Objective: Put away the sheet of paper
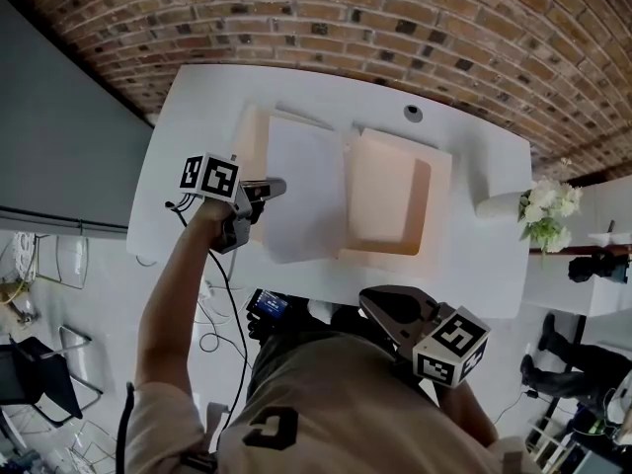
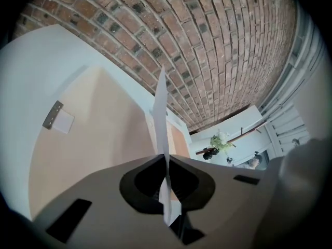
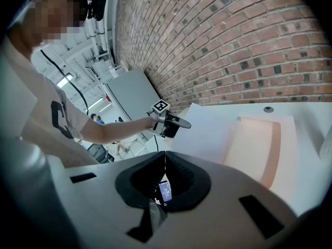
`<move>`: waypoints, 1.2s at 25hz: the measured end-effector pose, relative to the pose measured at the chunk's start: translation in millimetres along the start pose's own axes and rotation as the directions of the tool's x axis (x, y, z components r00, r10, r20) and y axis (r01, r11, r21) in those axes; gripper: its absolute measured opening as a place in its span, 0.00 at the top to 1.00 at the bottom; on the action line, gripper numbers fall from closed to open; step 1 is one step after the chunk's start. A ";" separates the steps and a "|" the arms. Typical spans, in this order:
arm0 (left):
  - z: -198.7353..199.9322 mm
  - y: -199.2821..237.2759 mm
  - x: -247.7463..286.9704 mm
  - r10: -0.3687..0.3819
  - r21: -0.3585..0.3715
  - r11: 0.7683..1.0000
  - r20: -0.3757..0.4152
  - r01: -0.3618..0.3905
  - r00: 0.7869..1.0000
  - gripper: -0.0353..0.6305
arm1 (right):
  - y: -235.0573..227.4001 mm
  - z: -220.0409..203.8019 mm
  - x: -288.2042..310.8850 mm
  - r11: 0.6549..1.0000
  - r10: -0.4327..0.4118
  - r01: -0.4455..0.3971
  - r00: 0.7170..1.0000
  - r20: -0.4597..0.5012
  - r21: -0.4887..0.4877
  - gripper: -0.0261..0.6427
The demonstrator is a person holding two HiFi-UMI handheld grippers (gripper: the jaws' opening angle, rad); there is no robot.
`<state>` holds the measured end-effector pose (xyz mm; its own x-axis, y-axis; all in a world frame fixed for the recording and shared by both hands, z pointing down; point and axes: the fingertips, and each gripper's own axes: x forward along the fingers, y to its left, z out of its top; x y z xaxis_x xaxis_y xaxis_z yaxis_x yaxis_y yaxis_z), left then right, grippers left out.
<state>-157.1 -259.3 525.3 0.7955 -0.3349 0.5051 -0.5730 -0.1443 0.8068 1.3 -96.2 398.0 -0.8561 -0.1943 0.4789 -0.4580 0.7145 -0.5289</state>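
A white sheet of paper (image 1: 306,191) hangs over the white table (image 1: 193,126), held by its left edge in my left gripper (image 1: 276,188), which is shut on it. In the left gripper view the sheet (image 2: 161,102) rises edge-on from between the closed jaws (image 2: 166,160). Under and beside it lies an open pale peach file box, with its flat lid (image 1: 251,134) on the left and its tray (image 1: 390,200) on the right. My right gripper (image 1: 373,302) stays low by the person's body, shut and holding nothing (image 3: 165,153). The right gripper view shows the sheet (image 3: 207,131) and the left gripper (image 3: 179,122).
A vase of white flowers (image 1: 543,205) stands at the table's right end. A cable hole (image 1: 413,114) sits near the far edge. Behind the table is a brick wall (image 1: 395,18), and a grey panel (image 1: 59,156) stands to the left. A black chair (image 1: 39,378) is on the floor.
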 end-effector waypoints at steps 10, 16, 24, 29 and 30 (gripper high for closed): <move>-3.7 24.3 11.7 0.183 0.122 0.976 -0.028 -0.178 0.983 0.92 | -0.6 -0.5 0.8 1.000 0.002 -0.002 1.000 -0.004 0.004 0.93; 2.0 32.2 18.1 0.225 0.162 0.963 -0.035 -0.216 0.974 0.92 | -1.9 -2.8 -1.9 1.000 -0.005 0.005 1.000 -0.005 0.010 0.93; 5.0 40.3 29.6 0.267 0.198 0.947 -0.048 -0.253 0.962 0.92 | -6.8 -4.8 -6.9 1.000 -0.019 0.018 1.000 0.009 0.024 0.93; 6.7 40.7 34.8 0.265 0.206 0.947 -0.059 -0.248 0.963 0.92 | -8.3 -5.1 -9.2 0.999 -0.026 0.025 1.000 0.011 0.039 0.93; 7.4 40.9 35.5 0.266 0.208 0.946 -0.062 -0.248 0.962 0.92 | -8.9 -4.7 -9.6 0.999 -0.028 0.027 1.000 0.011 0.041 0.93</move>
<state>-153.8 -283.9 573.9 0.6253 -0.3030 0.7192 -0.7804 -0.2467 0.5745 14.8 -97.6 401.4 -0.8459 -0.2216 0.4852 -0.4904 0.6810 -0.5438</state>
